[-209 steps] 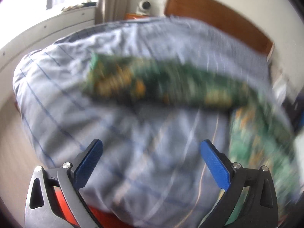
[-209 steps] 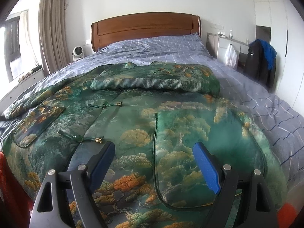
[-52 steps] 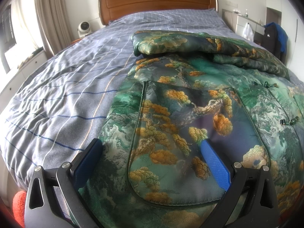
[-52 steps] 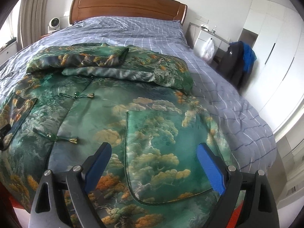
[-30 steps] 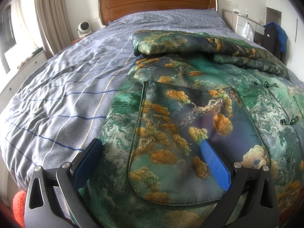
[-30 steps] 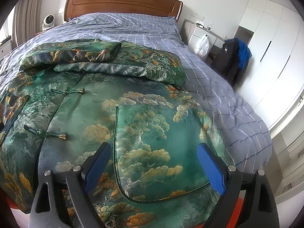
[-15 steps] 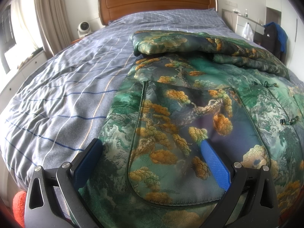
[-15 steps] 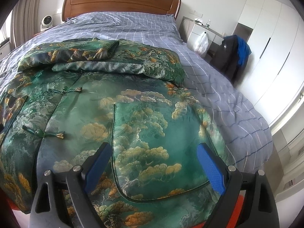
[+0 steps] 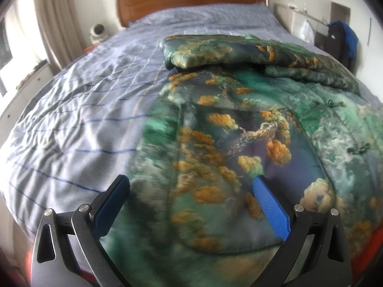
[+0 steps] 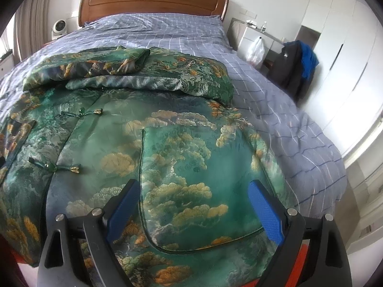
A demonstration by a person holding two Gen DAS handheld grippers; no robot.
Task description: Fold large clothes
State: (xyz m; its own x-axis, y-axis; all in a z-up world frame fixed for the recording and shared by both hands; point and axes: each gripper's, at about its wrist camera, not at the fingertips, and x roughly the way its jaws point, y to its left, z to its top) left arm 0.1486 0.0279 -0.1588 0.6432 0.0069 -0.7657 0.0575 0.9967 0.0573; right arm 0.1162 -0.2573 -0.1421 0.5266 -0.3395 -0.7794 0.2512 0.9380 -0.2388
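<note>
A large green brocade jacket [image 9: 239,148] [image 10: 167,143] with orange and gold cloud patterns lies flat on the bed, front up, its sleeves [image 10: 134,71] folded across the chest. Knot buttons [image 10: 81,113] run down its front. My left gripper [image 9: 189,186] hovers open over the left patch pocket [image 9: 229,179] near the hem, nothing between its blue pads. Over the right patch pocket [image 10: 198,179], my right gripper [image 10: 194,191] is open too and holds nothing.
The bed has a grey-blue checked cover [image 9: 83,124] and a wooden headboard [image 10: 153,0]. A small white fan [image 10: 58,27] stands at the back left. A dark and blue garment [image 10: 299,64] hangs by the white wardrobe [image 10: 347,59] on the right. The bed's edge drops off right.
The left view has shifted a little and blurred. The right gripper crept slightly leftward over the hem. Both stay open. The jacket has not moved.
</note>
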